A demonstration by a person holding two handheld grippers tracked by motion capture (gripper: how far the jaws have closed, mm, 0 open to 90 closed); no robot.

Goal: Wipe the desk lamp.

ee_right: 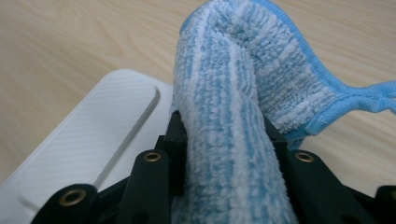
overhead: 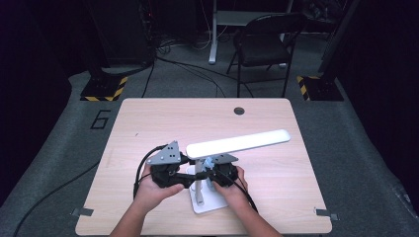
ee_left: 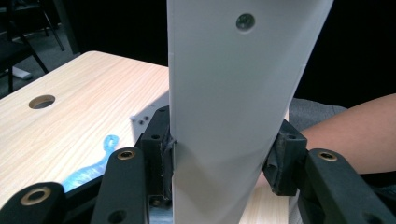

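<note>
left gripper [ee_left: 219, 172] clamped on lamp head [ee_left: 233, 107]

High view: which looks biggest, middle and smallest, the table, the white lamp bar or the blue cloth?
1. Table, biggest by far.
2. White lamp bar.
3. Blue cloth, just a small bit showing.

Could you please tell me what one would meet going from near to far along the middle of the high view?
Lamp base → blue cloth held at the lamp's post → white lamp head → round hole in the table → folding chair on the floor beyond.
</note>
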